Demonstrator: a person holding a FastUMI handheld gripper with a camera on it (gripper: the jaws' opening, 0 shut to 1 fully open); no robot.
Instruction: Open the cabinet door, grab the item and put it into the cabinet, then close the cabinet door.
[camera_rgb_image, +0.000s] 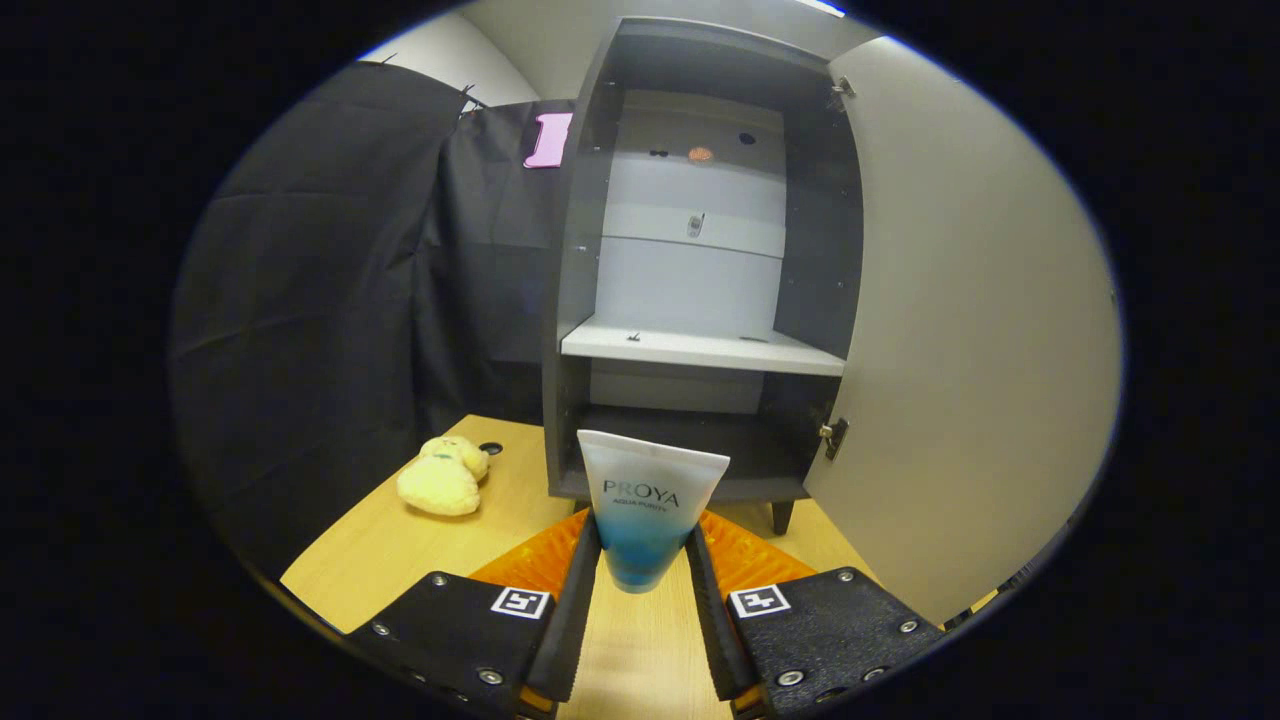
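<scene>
The gripper was clamped on a tube, one finger pressing each side of its lower, blue-tinted part. The tube stood upright between the fingers, its wide white crimped end uppermost and its narrow end pointing down, held clear above the wooden worktop. Just beyond the tube stood the cabinet, a dark grey carcass on short legs resting on the worktop. Its door was swung fully open to the right, the pale inner face showing, with hinges visible at the top and bottom of the opening. Inside, a single light shelf divided the cabinet into a tall upper compartment and a low bottom one; both looked bare apart from small fittings on the back panel. To the left of the cabinet, well apart from the fingers, a yellowish plush toy lay on the worktop near a small round hole in the surface.
</scene>
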